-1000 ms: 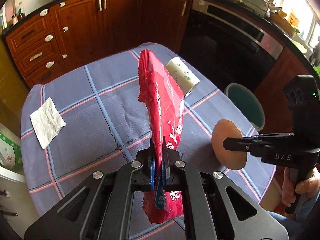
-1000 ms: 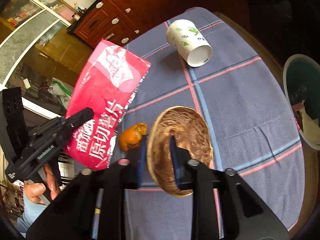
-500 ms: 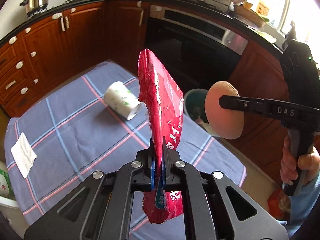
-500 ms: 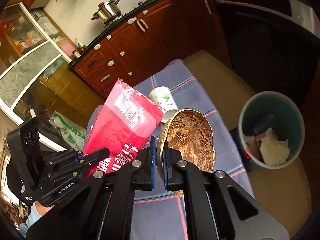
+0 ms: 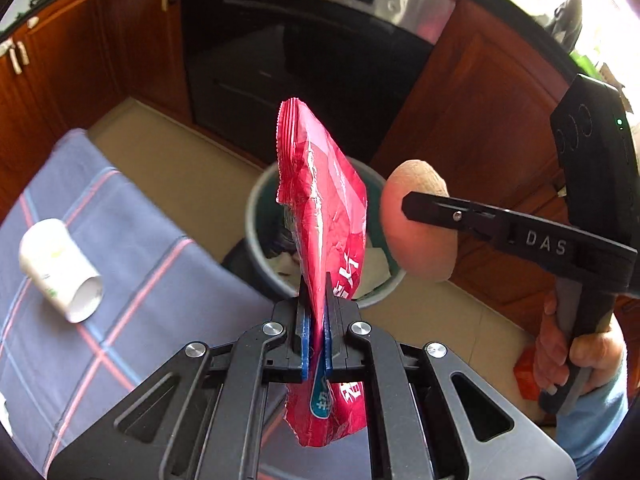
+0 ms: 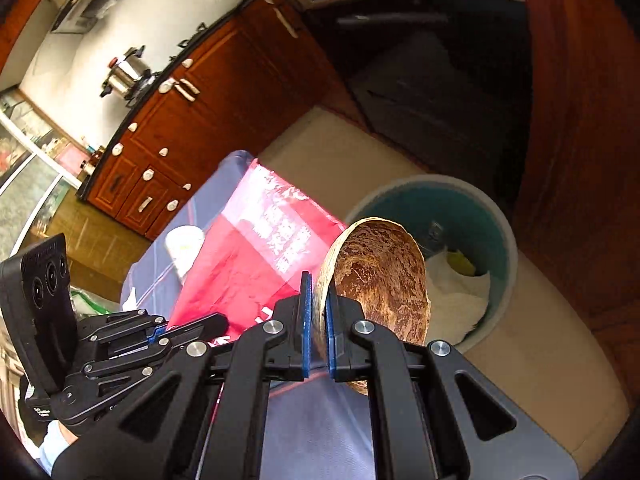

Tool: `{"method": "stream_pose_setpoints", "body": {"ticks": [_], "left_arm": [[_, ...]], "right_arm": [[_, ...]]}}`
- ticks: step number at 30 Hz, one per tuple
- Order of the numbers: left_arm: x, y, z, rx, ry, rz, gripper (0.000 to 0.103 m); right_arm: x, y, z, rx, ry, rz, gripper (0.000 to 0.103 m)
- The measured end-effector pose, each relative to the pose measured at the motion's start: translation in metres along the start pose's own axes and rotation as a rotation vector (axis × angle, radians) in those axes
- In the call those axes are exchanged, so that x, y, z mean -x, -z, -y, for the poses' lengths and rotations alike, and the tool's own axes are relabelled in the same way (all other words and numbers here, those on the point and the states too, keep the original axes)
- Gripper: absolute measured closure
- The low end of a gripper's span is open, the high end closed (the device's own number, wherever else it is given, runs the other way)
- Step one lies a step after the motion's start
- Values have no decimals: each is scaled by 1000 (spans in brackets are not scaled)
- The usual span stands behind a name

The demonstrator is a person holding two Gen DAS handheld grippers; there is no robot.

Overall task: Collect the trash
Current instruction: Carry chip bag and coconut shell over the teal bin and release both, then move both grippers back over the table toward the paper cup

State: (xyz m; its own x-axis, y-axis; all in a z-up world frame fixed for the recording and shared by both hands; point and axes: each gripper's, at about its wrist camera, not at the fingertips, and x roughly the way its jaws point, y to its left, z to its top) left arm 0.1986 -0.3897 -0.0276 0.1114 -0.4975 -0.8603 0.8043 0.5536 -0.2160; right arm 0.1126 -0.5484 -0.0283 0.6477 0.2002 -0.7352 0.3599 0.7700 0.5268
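My left gripper [image 5: 315,300] is shut on a red snack bag [image 5: 324,216] and holds it upright in front of the teal trash bin [image 5: 256,216] on the floor. My right gripper [image 6: 316,300] is shut on the rim of a brown coconut shell half [image 6: 380,276], held beside the bag and near the bin [image 6: 476,200]. The shell [image 5: 420,224] and right gripper [image 5: 416,204] also show in the left wrist view, right of the bag. The bag [image 6: 256,248] and left gripper [image 6: 216,322] show in the right wrist view. The bin holds white paper [image 6: 456,300].
A white paper cup [image 5: 60,270] lies on its side on the blue checked tablecloth [image 5: 132,280] at left. Brown cabinets [image 6: 192,120] and a dark oven [image 5: 288,60] stand behind the bin. Beige floor [image 6: 532,360] surrounds the bin.
Both grippers have swung right, off the table toward the bin, carrying the bag and the shell. The bin now sits directly behind both items.
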Motion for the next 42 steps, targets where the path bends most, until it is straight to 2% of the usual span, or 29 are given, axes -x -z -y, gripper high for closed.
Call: {"method": "stream_pose_setpoints", "body": {"ticks": [5, 9, 15, 16, 17, 18, 19, 20, 23, 26, 34, 42], "left_arm": [[-56, -15, 13, 6, 20, -104, 97], [-92, -25, 25, -22, 7, -164, 97], [-121, -45, 36, -43, 13, -185, 93], [-122, -44, 38, -44, 15, -182, 91], [-123, -45, 39, -45, 10, -177, 74], [-123, -46, 41, -46, -1, -169, 61], [-122, -45, 41, -47, -19, -154, 37], [-120, -46, 42, -48, -35, -139, 31], [-121, -45, 41, -30, -56, -143, 22], [-119, -40, 37, -6, -72, -158, 17], [-102, -30, 24, 2, -78, -151, 13], [-72, -16, 25, -6, -74, -102, 10]], "right_arm": [[-28, -5, 43, -72, 5, -52, 97], [-45, -11, 69, -121, 13, -72, 97], [-53, -16, 95, -175, 24, -71, 95], [-53, -17, 99, -190, 28, -73, 90], [-53, -18, 103, -206, 25, -74, 69], [-52, -19, 105, -219, 21, -68, 51], [-50, -18, 107, -223, 29, -53, 21], [-46, -18, 107, -223, 41, -31, 17], [-44, -18, 106, -227, 49, -37, 14], [-43, -15, 106, -246, 54, -45, 11], [-40, -9, 93, -236, 58, -64, 9], [-27, -4, 68, -205, 63, -50, 9]]}}
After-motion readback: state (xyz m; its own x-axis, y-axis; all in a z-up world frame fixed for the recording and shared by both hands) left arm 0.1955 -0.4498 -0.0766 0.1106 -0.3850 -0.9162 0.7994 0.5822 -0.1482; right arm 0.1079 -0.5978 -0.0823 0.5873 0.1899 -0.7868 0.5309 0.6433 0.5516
